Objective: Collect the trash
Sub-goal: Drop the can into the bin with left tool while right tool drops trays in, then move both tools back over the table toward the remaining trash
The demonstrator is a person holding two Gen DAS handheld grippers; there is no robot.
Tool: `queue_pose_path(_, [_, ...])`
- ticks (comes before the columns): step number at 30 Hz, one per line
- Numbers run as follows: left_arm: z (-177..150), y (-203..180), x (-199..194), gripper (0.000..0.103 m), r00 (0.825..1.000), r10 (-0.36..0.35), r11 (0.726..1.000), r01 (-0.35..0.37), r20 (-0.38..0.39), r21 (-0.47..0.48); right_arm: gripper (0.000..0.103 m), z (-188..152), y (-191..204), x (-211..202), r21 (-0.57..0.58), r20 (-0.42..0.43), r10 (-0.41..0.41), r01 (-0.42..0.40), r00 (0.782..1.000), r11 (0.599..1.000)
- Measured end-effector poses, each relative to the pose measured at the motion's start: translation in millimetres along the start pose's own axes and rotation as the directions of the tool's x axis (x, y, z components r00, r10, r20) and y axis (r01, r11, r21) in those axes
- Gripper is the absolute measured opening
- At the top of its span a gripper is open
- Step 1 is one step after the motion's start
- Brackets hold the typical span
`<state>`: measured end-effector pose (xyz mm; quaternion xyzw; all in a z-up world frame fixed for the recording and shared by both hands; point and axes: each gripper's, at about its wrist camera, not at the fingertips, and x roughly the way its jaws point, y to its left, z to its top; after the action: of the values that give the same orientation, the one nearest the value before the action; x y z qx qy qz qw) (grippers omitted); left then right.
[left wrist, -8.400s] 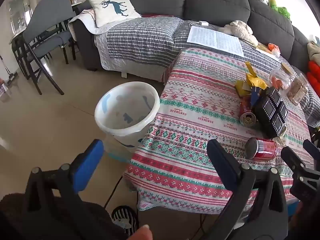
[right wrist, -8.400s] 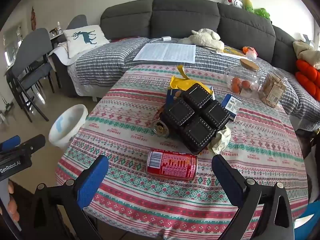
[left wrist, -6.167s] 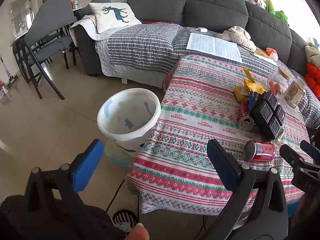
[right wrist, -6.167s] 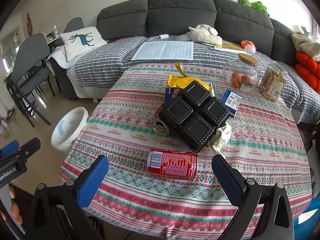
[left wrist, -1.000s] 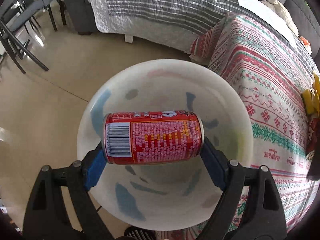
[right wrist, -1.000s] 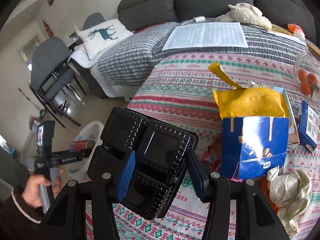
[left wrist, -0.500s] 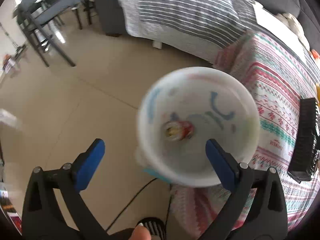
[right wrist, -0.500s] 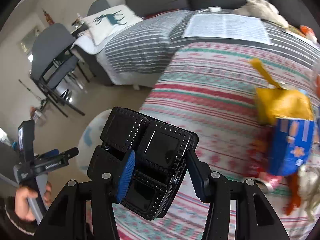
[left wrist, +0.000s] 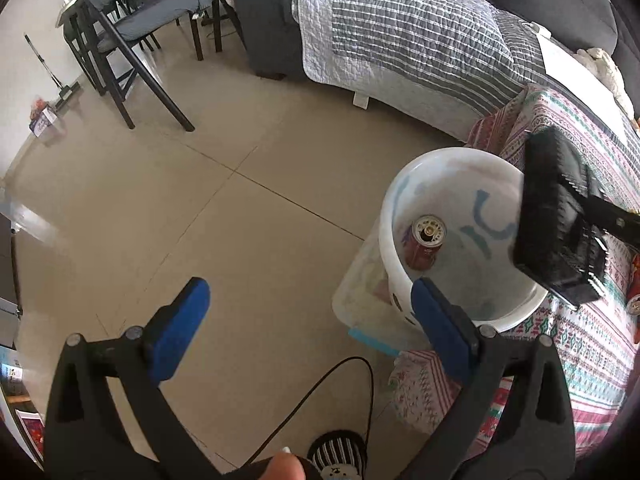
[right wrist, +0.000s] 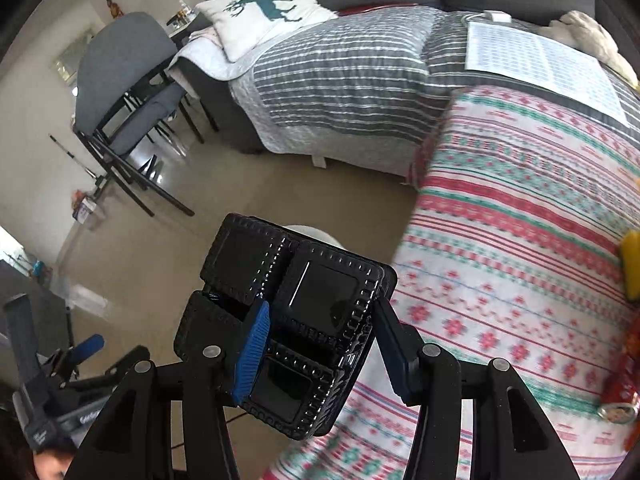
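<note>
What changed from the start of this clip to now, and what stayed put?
The red can left the table: the left gripper carried it over the white bin and let go, its jaws having just opened; it now lies inside. The right gripper picked the black plastic tray off the table and brought it over the bin's rim. The bin, sofa and chairs stayed in place.

bin (left wrist: 400,216) mouth: upward-facing, partly covered at its table-side rim by black tray (left wrist: 556,220) | inside: red can (left wrist: 424,242) upright against near wall, rest of floor bare | right of bin: table edge with patterned cloth (left wrist: 580,344), touching | left: open tiled floor (left wrist: 200,208) | near: black cable (left wrist: 320,396) | far: chair legs (left wrist: 132,60), sofa quilt (left wrist: 400,40)
</note>
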<state>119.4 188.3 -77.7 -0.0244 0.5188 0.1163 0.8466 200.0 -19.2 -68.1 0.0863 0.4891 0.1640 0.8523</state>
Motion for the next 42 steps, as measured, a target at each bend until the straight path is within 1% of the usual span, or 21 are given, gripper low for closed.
queue_pose_path(1, [0, 1, -1, 0.1, 1.0, -0.003, 1.0, 0.003, 0.001, -0.002, 0.058, 1, 4, 3, -0.005, -0.001, 0.008, -0.008, 1.0, 1.0])
queue_pose_path(2, [-1, 2, -3, 0.1, 1.0, -0.005, 1.0, 0.005, 0.002, -0.001, 0.058, 2, 7, 6, -0.007, 0.0, 0.016, -0.016, 1.0, 1.0])
queue_pose_path(5, [-1, 2, -4, 0.1, 1.0, -0.009, 1.0, 0.009, 0.004, 0.003, 0.069, 2, 12, 7, -0.003, -0.002, 0.032, -0.032, 0.999, 0.999])
queue_pose_path(9, [-3, 0, -6, 0.1, 1.0, -0.019, 1.0, 0.018, 0.003, 0.01, 0.069, 1, 10, -4, -0.018, 0.015, 0.015, -0.015, 1.0, 1.0])
queue_pose_path(15, [-2, -8, -9, 0.1, 0.999, -0.036, 0.999, 0.036, 0.003, 0.021, 0.07, -8, -11, -32, -0.02, 0.039, -0.022, 0.022, 0.999, 1.0])
queue_pose_path(23, [-4, -33, -16, 0.1, 0.998, -0.062, 0.996, 0.062, 0.003, 0.064, 0.071, -27, -56, -76, 0.006, 0.055, -0.112, 0.111, 0.992, 0.994])
queue_pose_path(26, [-5, -45, -19, 0.1, 0.996, -0.085, 0.993, 0.085, -0.004, 0.079, 0.078, -34, -74, -95, 0.025, 0.069, -0.154, 0.153, 0.986, 0.988])
queue_pose_path(31, [-6, -72, -26, 0.1, 0.993, -0.121, 0.986, 0.121, -0.008, 0.113, 0.08, -47, -106, -124, 0.077, 0.099, -0.2, 0.193, 0.975, 0.978])
queue_pose_path(34, [-6, -90, -31, 0.1, 0.99, -0.144, 0.98, 0.144, -0.011, 0.138, 0.081, -58, -131, -139, 0.124, 0.116, -0.242, 0.228, 0.963, 0.966])
queue_pose_path(40, [-10, -136, -38, 0.1, 0.984, -0.176, 0.964, 0.178, -0.026, 0.199, 0.081, -77, -182, -162, 0.219, 0.108, -0.302, 0.274, 0.947, 0.937])
queue_pose_path(42, [-11, -152, -41, 0.1, 0.982, -0.189, 0.957, 0.191, -0.032, 0.217, 0.081, -83, -200, -168, 0.248, 0.105, -0.334, 0.301, 0.937, 0.921])
